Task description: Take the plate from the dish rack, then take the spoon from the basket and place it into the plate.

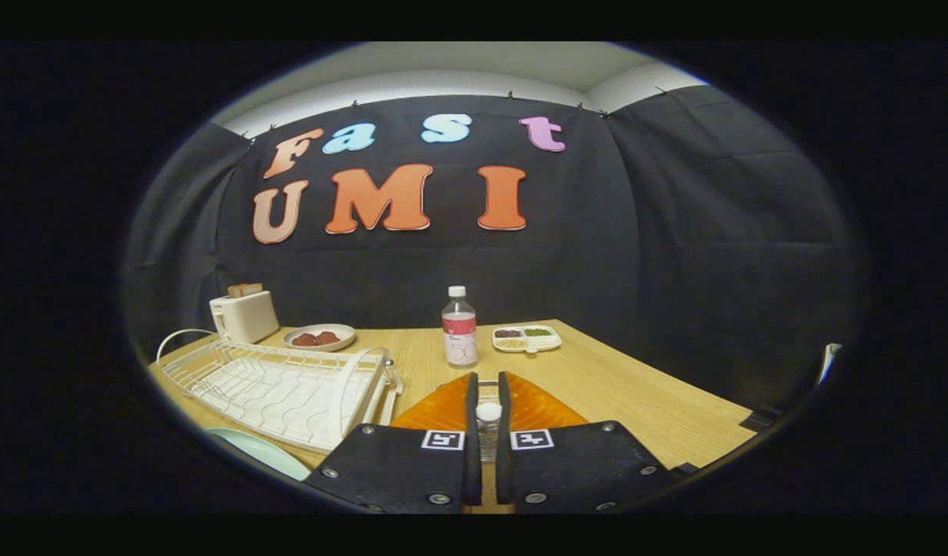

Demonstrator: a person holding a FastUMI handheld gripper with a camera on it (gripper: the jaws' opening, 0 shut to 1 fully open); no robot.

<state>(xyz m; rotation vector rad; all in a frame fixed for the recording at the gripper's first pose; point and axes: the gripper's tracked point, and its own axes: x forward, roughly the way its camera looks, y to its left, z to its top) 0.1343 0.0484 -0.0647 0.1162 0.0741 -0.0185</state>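
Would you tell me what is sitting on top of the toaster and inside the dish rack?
Toast pokes out of the toaster's top slot. The dish rack looks empty; the tongs, nearly closed, cover nothing of it.

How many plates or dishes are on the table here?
3. A plate with brown food by the toaster; a divided dish beyond the bottle; a pale green plate beside the dish rack. Gripper fingers nearly closed; more may be hidden.

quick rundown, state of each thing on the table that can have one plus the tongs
tongs: nearly closed, a small white-capped thing in the gap, contact unclear
dish rack: empty
light green plate: flat on table beside the rack
water bottle: upright, capped
toaster: toast sticking up
round dish: holds reddish food
divided tray: compartments filled
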